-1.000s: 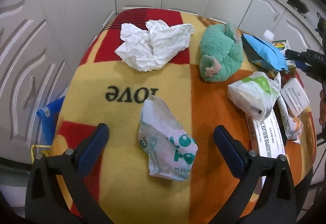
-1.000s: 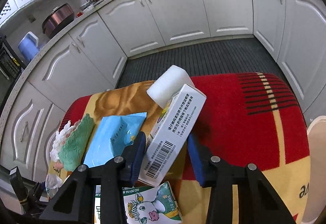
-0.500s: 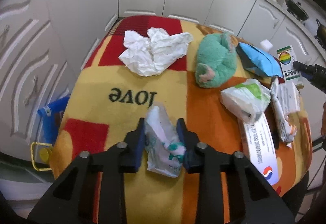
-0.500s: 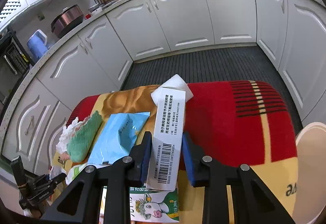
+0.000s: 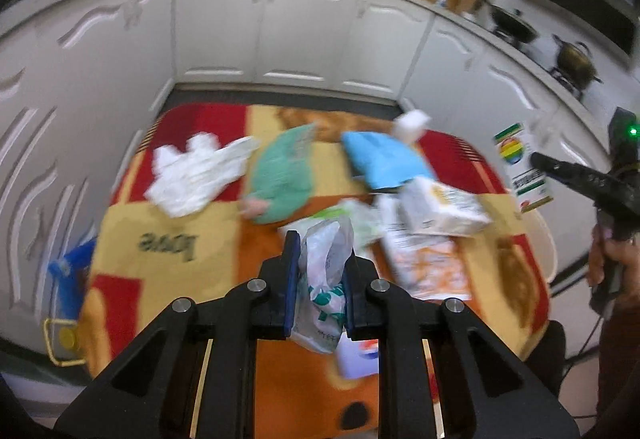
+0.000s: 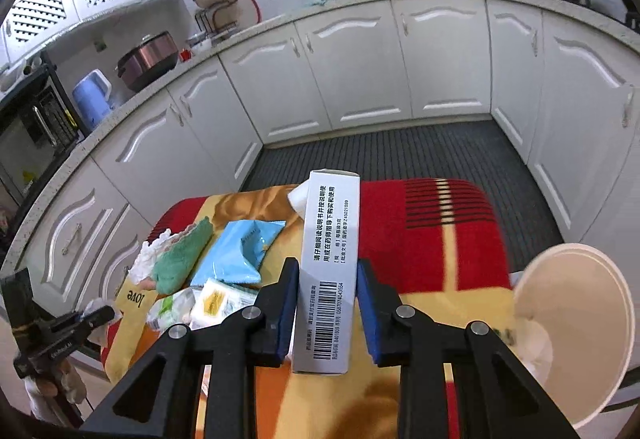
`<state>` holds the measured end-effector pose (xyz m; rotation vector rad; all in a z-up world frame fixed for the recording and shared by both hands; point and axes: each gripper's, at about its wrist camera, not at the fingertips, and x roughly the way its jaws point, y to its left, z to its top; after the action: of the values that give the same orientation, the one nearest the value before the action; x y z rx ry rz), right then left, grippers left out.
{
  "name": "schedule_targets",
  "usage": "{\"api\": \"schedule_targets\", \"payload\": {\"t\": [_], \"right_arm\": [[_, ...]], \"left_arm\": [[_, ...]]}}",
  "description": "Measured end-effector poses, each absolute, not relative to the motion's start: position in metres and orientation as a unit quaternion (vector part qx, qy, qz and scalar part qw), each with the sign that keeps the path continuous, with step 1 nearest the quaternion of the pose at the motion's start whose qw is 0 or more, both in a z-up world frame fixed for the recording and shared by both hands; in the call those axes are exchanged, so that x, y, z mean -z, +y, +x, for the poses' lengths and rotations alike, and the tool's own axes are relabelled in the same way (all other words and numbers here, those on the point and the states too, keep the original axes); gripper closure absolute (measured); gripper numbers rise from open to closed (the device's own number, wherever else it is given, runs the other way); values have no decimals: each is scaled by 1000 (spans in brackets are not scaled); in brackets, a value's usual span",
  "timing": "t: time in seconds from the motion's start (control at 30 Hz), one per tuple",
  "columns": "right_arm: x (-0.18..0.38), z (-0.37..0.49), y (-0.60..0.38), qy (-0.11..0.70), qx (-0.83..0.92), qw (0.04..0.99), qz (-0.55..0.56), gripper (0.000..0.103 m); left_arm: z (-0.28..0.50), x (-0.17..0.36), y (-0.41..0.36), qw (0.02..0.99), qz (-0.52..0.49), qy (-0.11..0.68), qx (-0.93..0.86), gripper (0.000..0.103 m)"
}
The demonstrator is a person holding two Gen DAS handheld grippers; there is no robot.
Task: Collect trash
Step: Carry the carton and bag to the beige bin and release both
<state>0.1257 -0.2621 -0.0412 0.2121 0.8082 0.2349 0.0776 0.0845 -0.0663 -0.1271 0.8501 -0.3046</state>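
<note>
My left gripper (image 5: 322, 253) is shut on a crumpled white plastic wrapper with green print (image 5: 326, 279), held above the blanket-covered table (image 5: 168, 247). My right gripper (image 6: 326, 265) is shut on a tall white medicine box with a barcode (image 6: 330, 239), upright and off the table. The left wrist view is blurred; there the right gripper (image 5: 576, 175) and its box (image 5: 522, 167) hang over the table's right edge. The right wrist view shows the left gripper (image 6: 96, 315) at the lower left.
A cream bin (image 6: 580, 299) stands open by the table on the right. On the blanket lie a white tissue (image 5: 200, 171), a green cloth (image 5: 284, 175), a blue packet (image 5: 380, 159), tissue packs (image 5: 444, 207) and a flat box (image 5: 424, 267). White cabinets surround the table.
The left jaws shut on the wrapper and lifted it off the blanket. The right jaws closed on the medicine box, stood it upright and raised it; the bin came into view.
</note>
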Motion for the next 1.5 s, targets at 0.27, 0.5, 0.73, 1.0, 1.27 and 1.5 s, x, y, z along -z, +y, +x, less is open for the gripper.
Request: {"api": "schedule_targets", "payload": {"t": [0.27,0.5,0.73,1.0,1.27,1.5], "right_arm": [[49,95,-312,399,-80,906,115,77],[53,70,-366,393,-31,910,131,77],[63,54,-423,394,32,908,139,77],[87,55,-469,410,83,898,136,77],[109,62,-480,423,126,889,122,44],[116,51,-480,427,120,885,140,44]], "left_arm": [[79,46,-10,886,-29,401,232,88],[86,44,-107,864,2,405,299,88],[99,49,-198,837,-5,418,352,88],[120,72,-266,817,-15,440,373,80],[131,91,-286,800,-54,455,387,31],[122,89,-270,822,-26,440,362,31]]}}
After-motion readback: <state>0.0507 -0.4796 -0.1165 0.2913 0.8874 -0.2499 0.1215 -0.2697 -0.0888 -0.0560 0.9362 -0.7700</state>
